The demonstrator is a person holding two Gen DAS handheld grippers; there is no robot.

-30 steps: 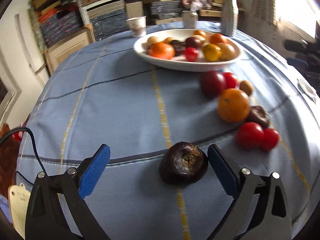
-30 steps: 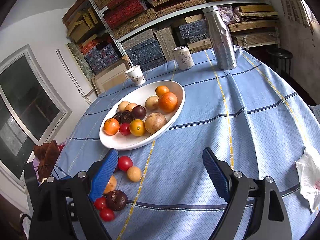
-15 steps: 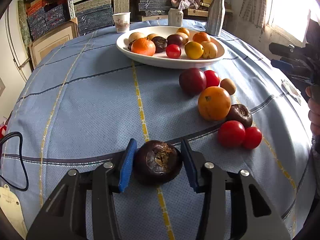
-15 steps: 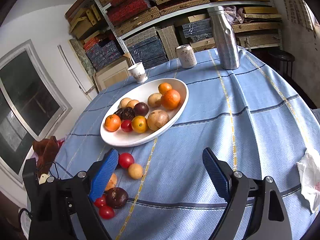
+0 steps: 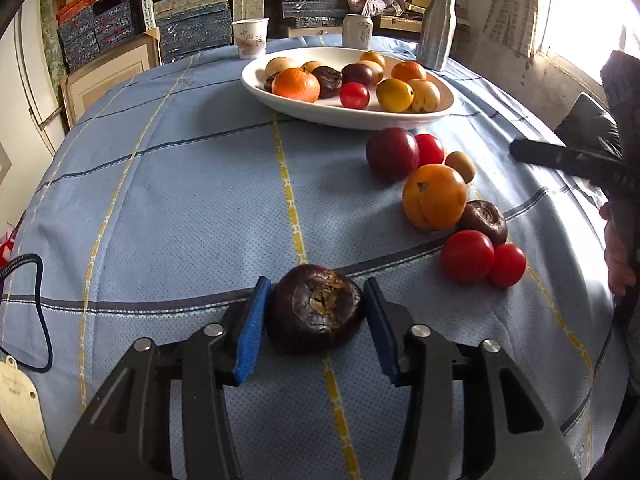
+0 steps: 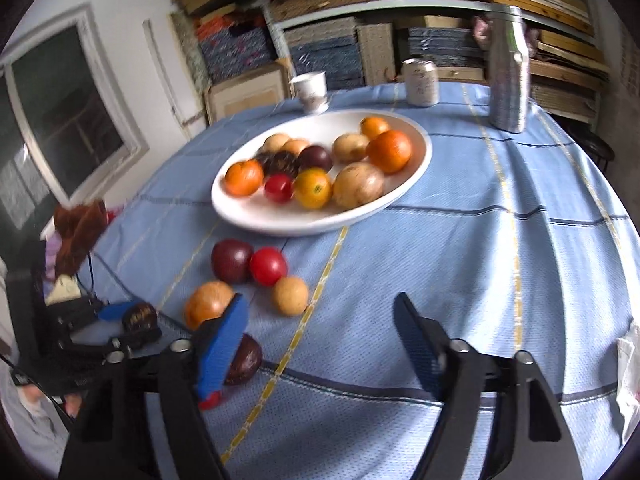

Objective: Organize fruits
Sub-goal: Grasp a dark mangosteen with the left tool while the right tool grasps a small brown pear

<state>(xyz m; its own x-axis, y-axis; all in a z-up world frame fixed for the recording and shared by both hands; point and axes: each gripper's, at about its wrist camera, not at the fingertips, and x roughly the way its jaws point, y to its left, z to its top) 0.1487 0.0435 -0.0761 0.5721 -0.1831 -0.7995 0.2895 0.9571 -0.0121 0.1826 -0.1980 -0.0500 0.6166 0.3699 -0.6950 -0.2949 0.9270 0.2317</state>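
Observation:
My left gripper (image 5: 316, 292) is shut on a dark brown wrinkled fruit (image 5: 316, 316) resting on the blue tablecloth, a blue pad on each side of it. To its right lie loose fruits: a dark red plum (image 5: 392, 154), an orange (image 5: 434, 196), a second brown fruit (image 5: 482, 220) and red tomatoes (image 5: 467, 256). A white oval dish (image 5: 348, 118) behind them holds several fruits. My right gripper (image 6: 320, 308) hovers just in front of that loose group with its jaws closing and only cloth between them. Its left finger covers part of the second brown fruit (image 6: 246, 360).
A paper cup (image 5: 250, 38), a can (image 5: 357, 32) and a metal bottle (image 5: 438, 28) stand behind the dish. A white tissue (image 6: 628, 368) lies at the table's right edge. A black cable (image 5: 36, 280) hangs at the left edge. Stacked shelves fill the wall beyond.
My left jaws went from wide open to closed on the dark brown fruit. The right gripper moved down toward the loose fruits, rolled, and its jaws narrowed.

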